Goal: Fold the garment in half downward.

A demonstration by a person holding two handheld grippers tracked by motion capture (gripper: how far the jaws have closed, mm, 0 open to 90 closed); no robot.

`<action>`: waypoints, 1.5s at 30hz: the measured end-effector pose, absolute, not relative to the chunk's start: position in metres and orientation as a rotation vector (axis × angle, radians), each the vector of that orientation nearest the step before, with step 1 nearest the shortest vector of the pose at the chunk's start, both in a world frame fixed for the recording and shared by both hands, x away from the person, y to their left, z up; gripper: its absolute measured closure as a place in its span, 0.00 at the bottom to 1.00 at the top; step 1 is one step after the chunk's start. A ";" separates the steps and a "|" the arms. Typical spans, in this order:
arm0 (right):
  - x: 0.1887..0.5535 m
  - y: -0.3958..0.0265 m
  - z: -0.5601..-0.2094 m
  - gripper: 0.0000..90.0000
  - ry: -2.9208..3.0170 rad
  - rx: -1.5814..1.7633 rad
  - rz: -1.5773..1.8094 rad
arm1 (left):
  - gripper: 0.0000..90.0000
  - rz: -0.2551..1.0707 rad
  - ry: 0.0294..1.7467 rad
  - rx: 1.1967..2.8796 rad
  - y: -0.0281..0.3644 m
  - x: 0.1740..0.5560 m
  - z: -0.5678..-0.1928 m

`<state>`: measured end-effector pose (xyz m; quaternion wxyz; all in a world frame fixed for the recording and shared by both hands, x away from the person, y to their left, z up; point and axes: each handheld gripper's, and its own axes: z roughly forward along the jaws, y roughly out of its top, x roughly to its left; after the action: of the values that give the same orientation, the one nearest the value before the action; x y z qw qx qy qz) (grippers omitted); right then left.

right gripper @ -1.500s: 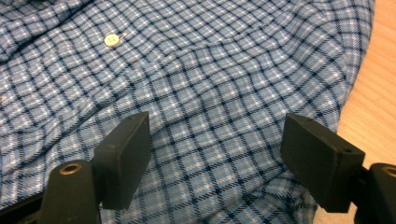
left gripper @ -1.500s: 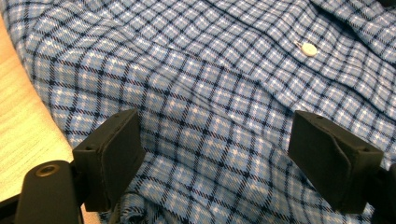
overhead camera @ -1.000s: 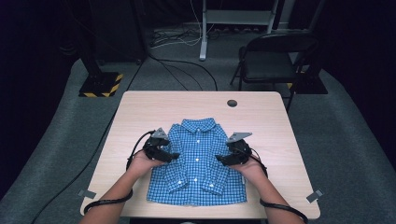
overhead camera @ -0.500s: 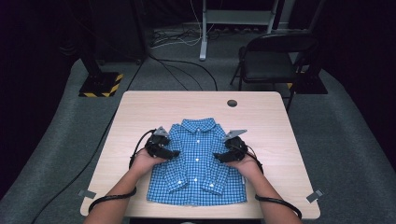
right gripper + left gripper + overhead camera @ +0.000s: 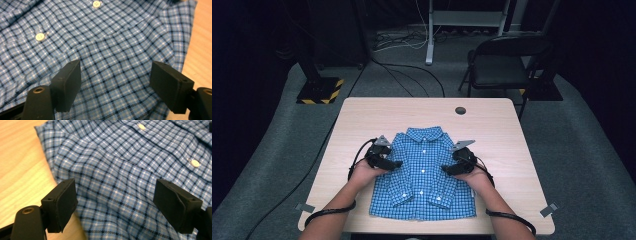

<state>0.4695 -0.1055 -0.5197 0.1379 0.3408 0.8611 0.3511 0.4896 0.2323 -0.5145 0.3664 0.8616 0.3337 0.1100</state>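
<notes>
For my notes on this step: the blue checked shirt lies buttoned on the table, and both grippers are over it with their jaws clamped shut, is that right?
Not quite. The shirt does lie buttoned on the table, but the left gripper and the right gripper have their jaws open above the fabric, as both gripper views show.

Each black claw (image 5: pixel 396 163) bears a grey plate and black cable.

Both forearms enter from near edge, angled inward. Left gripper (image 5: pixel 393 164): jaws point right toward centre, set wide apart, nothing pinched betw. pads (image 5: pixel 65 202). Right gripper (image 5: pixel 449 169): jaws point left toward centre, likewise wide apart, pads (image 5: pixel 70 83) clear.
</notes>
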 end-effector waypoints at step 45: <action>0.493 -0.097 -0.522 0.25 2.456 1.009 0.982 | 0.20 0.261 0.850 2.266 0.214 0.506 -0.520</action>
<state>0.4933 -0.0973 -0.5222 0.1545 0.3522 0.8571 0.3426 0.5056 0.2142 -0.5195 0.3463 0.8733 0.3276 0.1006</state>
